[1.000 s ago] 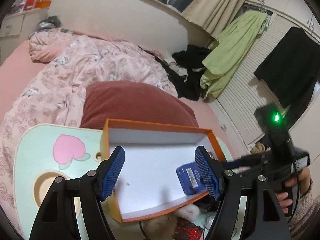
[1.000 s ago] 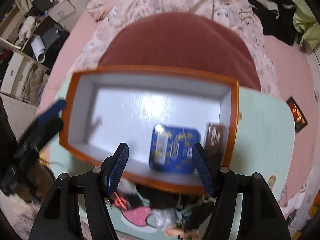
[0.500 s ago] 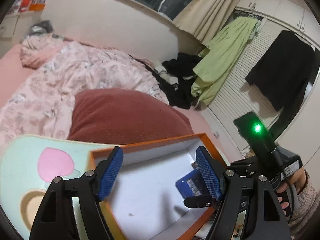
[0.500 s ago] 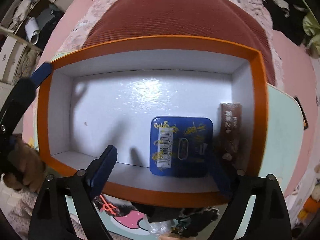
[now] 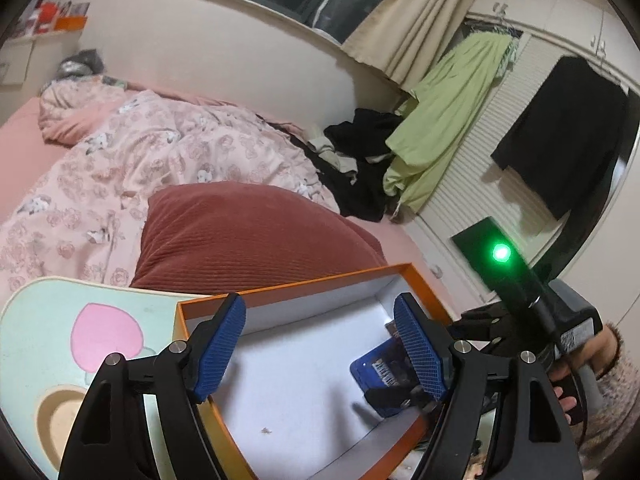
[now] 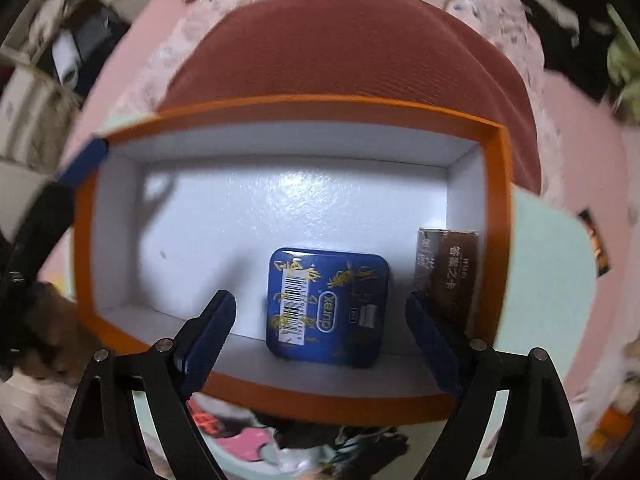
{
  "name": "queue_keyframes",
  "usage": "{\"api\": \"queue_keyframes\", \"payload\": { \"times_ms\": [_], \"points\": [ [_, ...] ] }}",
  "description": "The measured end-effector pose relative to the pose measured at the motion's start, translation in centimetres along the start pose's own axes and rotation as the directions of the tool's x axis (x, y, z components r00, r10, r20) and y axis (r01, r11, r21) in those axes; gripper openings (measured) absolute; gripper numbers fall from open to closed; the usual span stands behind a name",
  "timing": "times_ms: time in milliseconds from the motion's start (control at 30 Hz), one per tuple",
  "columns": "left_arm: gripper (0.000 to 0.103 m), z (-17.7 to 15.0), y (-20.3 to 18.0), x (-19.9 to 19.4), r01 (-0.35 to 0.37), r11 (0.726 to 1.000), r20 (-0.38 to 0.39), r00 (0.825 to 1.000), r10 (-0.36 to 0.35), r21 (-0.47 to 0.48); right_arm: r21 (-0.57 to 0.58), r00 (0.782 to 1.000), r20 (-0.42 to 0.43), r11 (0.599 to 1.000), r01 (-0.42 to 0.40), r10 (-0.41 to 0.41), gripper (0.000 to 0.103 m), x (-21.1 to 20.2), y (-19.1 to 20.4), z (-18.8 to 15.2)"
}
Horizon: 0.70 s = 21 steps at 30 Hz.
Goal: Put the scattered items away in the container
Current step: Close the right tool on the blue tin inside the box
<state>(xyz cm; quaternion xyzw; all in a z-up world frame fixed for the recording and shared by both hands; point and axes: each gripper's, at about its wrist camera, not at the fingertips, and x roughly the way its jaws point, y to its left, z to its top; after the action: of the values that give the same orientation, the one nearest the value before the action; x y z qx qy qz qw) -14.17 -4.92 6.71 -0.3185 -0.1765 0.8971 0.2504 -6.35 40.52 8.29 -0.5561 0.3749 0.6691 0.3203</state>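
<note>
An orange box with a white inside [image 6: 496, 208] [image 5: 280, 294] stands on a pale green lap table [image 5: 48, 320]. A blue tin [image 6: 326, 306] [image 5: 378, 368] and a brown packet [image 6: 448, 276] lie in the box at its right end. My right gripper [image 6: 320, 332] is open and empty, hovering over the box's near rim above the tin. My left gripper [image 5: 320, 352] is open and empty over the box's left part; its blue fingertip [image 6: 82, 162] shows at the box's left rim in the right wrist view. Several small items [image 6: 248, 436] lie on the table in front of the box.
A dark red cushion [image 5: 248, 236] lies right behind the box on a bed with a pink floral duvet [image 5: 140, 152]. Clothes [image 5: 440, 120] hang on the wardrobe doors at the right. The person's hand holds the right gripper's handle [image 5: 520, 292].
The right gripper has moved closer to the box and lower over the tin. The left gripper has tilted up and back, so more of the room shows.
</note>
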Motion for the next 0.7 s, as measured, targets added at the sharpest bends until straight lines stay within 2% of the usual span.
{"api": "queue_keyframes", "payload": {
  "times_ms": [33, 133, 167, 200, 267, 300, 433, 500, 567, 633, 667, 700],
  "points": [
    [0.076, -0.1, -0.2, 0.1, -0.009, 1.000, 0.003, 1.000, 0.009, 0.013, -0.015, 1.000, -0.019, 1.000, 0.016, -0.016, 0.088, 0.4, 0.3, 0.5],
    [0.077, -0.1, -0.1, 0.1, -0.020, 1.000, 0.013, 1.000, 0.020, 0.013, -0.051, 0.989, -0.051, 0.989, 0.138, -0.140, 0.089, 1.3, 0.9, 1.7],
    [0.077, -0.1, 0.0, 0.1, -0.018, 1.000, 0.014, 1.000, 0.018, 0.012, -0.054, 0.988, -0.051, 0.988, 0.143, -0.146, 0.088, 1.1, 0.8, 2.1],
    [0.077, 0.0, 0.2, 0.0, -0.011, 1.000, 0.015, 1.000, 0.011, 0.012, -0.050, 0.993, -0.058, 0.994, 0.102, -0.105, 0.069, 0.7, 0.7, 2.6],
    [0.077, 0.0, 0.4, 0.0, -0.002, 1.000, 0.016, 1.000, 0.002, 0.000, 0.005, 0.995, -0.090, 0.999, -0.037, 0.037, 0.067, -0.5, -0.1, 3.6],
    [0.077, 0.0, 0.4, 0.0, 0.001, 1.000, 0.018, 1.000, -0.001, -0.007, 0.020, 0.994, -0.087, 0.998, -0.063, 0.065, 0.067, -1.0, -0.4, 4.1],
    [0.077, 0.0, 0.1, 0.2, -0.013, 1.000, 0.014, 1.000, 0.013, 0.006, -0.010, 0.999, -0.042, 1.000, 0.000, 0.000, 0.069, -2.8, -0.2, 5.9],
    [0.077, 0.0, 0.1, 0.3, -0.016, 1.000, 0.016, 1.000, 0.016, 0.010, -0.023, 0.999, -0.041, 1.000, 0.017, -0.018, 0.078, -3.3, 0.0, 6.5],
    [0.077, 0.0, 0.1, 0.2, -0.009, 1.000, 0.017, 1.000, 0.009, 0.003, -0.048, 0.998, -0.031, 0.998, 0.050, -0.052, 0.080, -4.0, 0.4, 7.3],
    [0.077, 0.0, 0.3, 0.2, 0.000, 1.000, 0.013, 1.000, 0.000, -0.006, -0.040, 0.997, 0.010, 0.996, 0.074, -0.074, 0.076, -5.1, 0.3, 7.9],
    [0.077, 0.1, 0.4, 0.1, 0.007, 1.000, 0.013, 1.000, -0.007, -0.011, -0.037, 0.997, 0.034, 0.997, 0.069, -0.068, 0.067, -6.0, 0.1, 8.3],
    [0.077, 0.1, 0.4, 0.1, 0.013, 1.000, 0.009, 1.000, -0.013, -0.018, -0.027, 0.998, 0.041, 0.998, 0.049, -0.048, 0.066, -6.7, -0.3, 8.6]
  ]
}}
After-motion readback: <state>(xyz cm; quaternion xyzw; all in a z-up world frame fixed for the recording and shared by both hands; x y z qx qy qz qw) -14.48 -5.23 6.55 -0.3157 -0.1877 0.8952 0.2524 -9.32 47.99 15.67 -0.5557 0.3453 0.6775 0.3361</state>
